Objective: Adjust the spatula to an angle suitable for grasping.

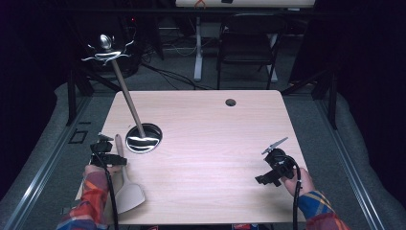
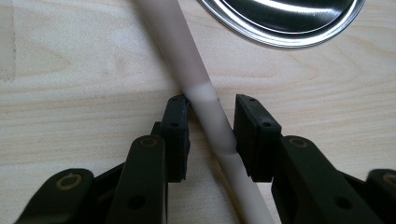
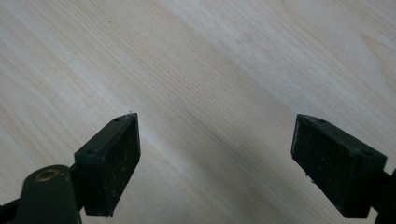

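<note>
A pale spatula (image 1: 129, 195) lies at the table's front left, its blade near the front edge and its handle (image 2: 177, 42) pointing toward a steel bowl (image 1: 156, 132). My left gripper (image 1: 115, 155) sits over that handle, and in the left gripper view its jaws (image 2: 212, 105) press the handle from both sides as it crosses slantwise between the pads. The bowl's rim (image 2: 289, 28) lies just beyond. A long wooden-shafted utensil (image 1: 127, 96) with a shiny metal head leans out of the bowl to the back left. My right gripper (image 1: 262, 180) hovers open at the front right over bare wood (image 3: 217, 140).
The light wooden table (image 1: 215, 134) has a cable hole (image 1: 231, 102) near its back edge. A dark chair (image 1: 249, 43) and a desk leg stand beyond it. A strip of clear tape (image 2: 5, 42) is stuck on the wood left of the handle.
</note>
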`<state>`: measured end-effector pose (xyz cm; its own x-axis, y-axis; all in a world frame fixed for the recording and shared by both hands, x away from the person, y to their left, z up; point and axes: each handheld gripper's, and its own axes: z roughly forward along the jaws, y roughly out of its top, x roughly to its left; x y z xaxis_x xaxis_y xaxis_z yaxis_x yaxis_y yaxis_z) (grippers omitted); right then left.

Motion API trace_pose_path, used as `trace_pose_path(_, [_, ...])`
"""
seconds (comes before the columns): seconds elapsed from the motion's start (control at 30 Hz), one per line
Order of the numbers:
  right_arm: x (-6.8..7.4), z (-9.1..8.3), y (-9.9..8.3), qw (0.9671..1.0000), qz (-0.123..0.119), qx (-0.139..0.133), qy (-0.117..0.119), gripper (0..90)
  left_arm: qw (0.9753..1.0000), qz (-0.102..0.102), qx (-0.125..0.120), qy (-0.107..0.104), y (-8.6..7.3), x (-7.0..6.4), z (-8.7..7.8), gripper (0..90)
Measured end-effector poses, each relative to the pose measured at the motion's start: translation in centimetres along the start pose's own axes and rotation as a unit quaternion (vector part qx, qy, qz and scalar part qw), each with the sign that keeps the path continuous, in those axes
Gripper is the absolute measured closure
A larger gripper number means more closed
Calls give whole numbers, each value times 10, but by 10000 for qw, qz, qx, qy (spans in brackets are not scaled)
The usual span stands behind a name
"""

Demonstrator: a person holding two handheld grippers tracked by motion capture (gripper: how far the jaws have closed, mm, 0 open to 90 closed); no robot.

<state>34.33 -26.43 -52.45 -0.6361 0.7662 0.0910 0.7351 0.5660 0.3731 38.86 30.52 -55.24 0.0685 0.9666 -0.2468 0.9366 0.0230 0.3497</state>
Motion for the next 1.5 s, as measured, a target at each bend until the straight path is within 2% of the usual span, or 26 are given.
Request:
trace_pose_path(0.2, [0, 1, 0, 10000, 41, -46, 17, 153, 9999, 3, -167, -37, 0, 2, -5, 709])
trace_pose_path(0.3, [0, 1, 0, 10000, -4, 19, -18, 153, 9994, 145, -304, -74, 1, 0, -10, 739])
trace_pose_path(0.33, [1, 2, 0, 10000, 8, 23, -9, 153, 9987, 254, -442, -24, 1, -3, -13, 765])
trace_pose_path(0.4, [1, 2, 0, 10000, 0, 22, -1, 153, 9982, 325, -502, 18, 1, -5, -15, 774])
trace_pose_path(0.43, [0, 2, 0, 10000, -18, 33, -34, 153, 9977, 378, -546, 108, 2, -6, -17, 779])
trace_pose_path(0.47, [-1, 0, 1, 9999, -81, 112, -29, 153, 9975, 390, -582, 131, 2, -6, -18, 779])
trace_pose_path(0.53, [0, 1, 0, 10000, -5, 24, -44, 153, 9972, 318, -662, 106, 1, -1, -22, 779])
trace_pose_path(0.67, [0, 0, 0, 9999, -73, 88, -26, 153, 9963, 222, -821, 143, 1, 3, -27, 780])
trace_pose_path(0.7, [0, 1, 0, 10000, -2, 2, -27, 153, 9957, 231, -882, 161, 1, 4, -29, 780])
trace_pose_path(0.77, [0, 1, 0, 10000, -5, 6, -24, 153, 9948, 244, -973, 151, 0, 5, -32, 780])
trace_pose_path(0.8, [0, 0, 1, 9999, -88, 105, -31, 153, 9938, 293, -1062, 151, 0, 6, -37, 780])
trace_pose_path(0.83, [0, 1, 1, 9999, -61, 76, -47, 153, 9925, 307, -1175, 142, 0, 6, -39, 780])
trace_pose_path(0.87, [0, 1, 1, 9999, -61, 76, -47, 153, 9925, 307, -1175, 142, 0, 6, -39, 780])
trace_pose_path(0.93, [0, 1, 1, 9999, -77, 109, -15, 153, 9897, 356, -1383, 129, 0, 6, -46, 781])
trace_pose_path(1.0, [0, 1, 1, 9999, -68, 109, -18, 153, 9894, 343, -1404, 104, 0, 6, -48, 780])
trace_pose_path(1.1, [0, 0, 1, 9999, -89, 77, -31, 152, 9869, 301, -1582, 87, -1, 6, -53, 781])
trace_pose_path(1.3, [0, 3, 4, 10000, -41, 20, -2, 153, 9836, 317, -1773, 19, -3, 9, -61, 781])
trace_pose_path(1.33, [0, 4, 4, 10000, -40, 35, -9, 153, 9820, 341, -1856, 52, -5, 10, -63, 781])
trace_pose_path(1.37, [0, 4, 4, 10000, -40, 35, -9, 153, 9820, 341, -1856, 52, -5, 10, -63, 781])
trace_pose_path(1.43, [0, 4, 4, 9999, -65, 64, 45, 154, 9789, 458, -1989, 65, -7, 10, -66, 781])
trace_pose_path(1.5, [1, 3, 5, 9998, -157, 81, -7, 152, 9767, 493, -2089, 75, -9, 10, -70, 780])
